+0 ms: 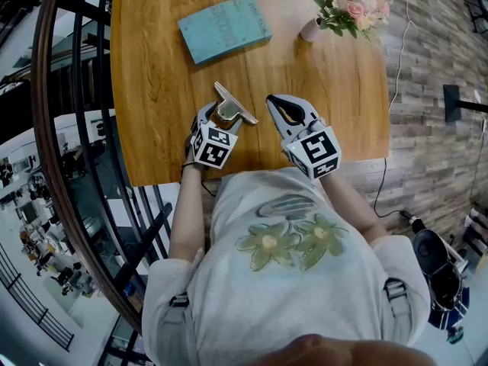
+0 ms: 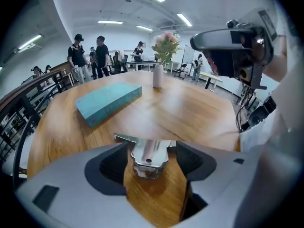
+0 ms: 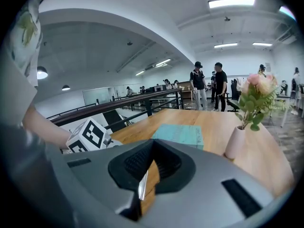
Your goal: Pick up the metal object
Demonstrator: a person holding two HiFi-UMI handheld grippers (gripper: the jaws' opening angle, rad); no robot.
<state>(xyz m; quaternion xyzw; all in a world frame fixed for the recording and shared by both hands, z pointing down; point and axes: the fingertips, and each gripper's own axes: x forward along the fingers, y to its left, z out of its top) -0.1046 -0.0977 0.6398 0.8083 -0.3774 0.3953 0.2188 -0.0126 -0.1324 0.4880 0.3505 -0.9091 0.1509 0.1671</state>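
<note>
Your right gripper (image 3: 151,143), grey jaws closed tip to tip, flat teal rectangular book (image 3: 180,136) at three o'clock, slim white vase of pink flowers (image 3: 235,144) farther that way, light wooden table (image 3: 216,120).

A wooden table (image 1: 160,97) holds a teal book (image 1: 225,27) lying flat near the far side. A small pale vase (image 1: 311,30) of pink flowers stands to its right, apart.

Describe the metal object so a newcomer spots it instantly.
On the wooden table, look at the near edge, on the person's side of the teal book. The metal object is clamped in the jaws of the left gripper: the only shiny silver piece, a flat plate with a stubby knob.
</note>
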